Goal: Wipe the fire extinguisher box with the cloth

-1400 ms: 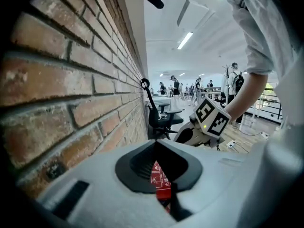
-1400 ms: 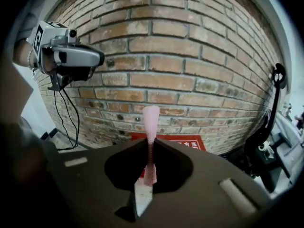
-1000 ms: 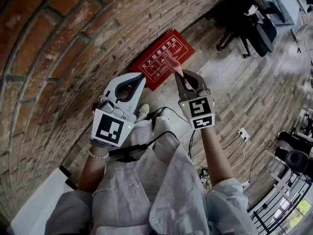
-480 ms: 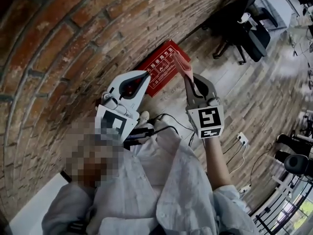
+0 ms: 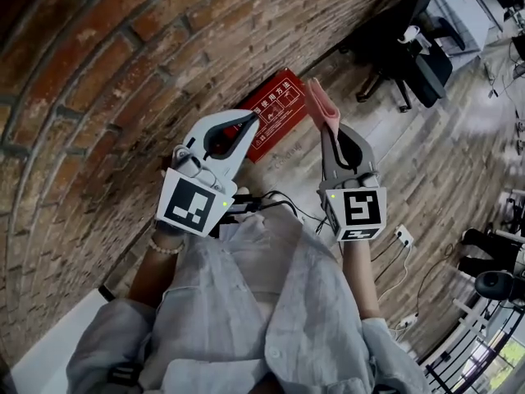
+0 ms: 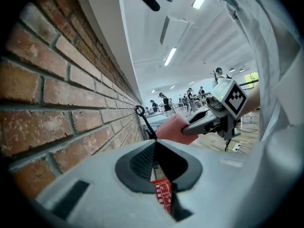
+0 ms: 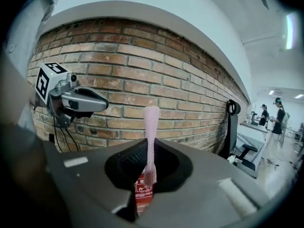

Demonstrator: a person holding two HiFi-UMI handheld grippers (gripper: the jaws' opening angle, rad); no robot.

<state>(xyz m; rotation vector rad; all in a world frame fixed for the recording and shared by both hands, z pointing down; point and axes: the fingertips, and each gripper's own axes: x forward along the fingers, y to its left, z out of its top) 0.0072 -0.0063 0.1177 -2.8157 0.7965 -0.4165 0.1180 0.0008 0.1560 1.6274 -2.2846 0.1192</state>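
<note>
Brick wall (image 5: 98, 97) meets wood-plank floor (image 5: 426, 171). Red fire extinguisher box (image 5: 275, 109) sits at the wall's foot, below both grippers. Right gripper (image 5: 326, 131) is clamped on the pink cloth (image 5: 320, 101), apart from the box. Left gripper (image 5: 248, 122) has its jaws together with nothing between. Only the left gripper view shows ceiling strip lights (image 6: 170, 56) and distant people (image 6: 164, 101).

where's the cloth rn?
Head view, right of centre: the cloth is pinched in the right gripper and sticks out past its tips, at the right edge of the red box by the brick wall.
</note>
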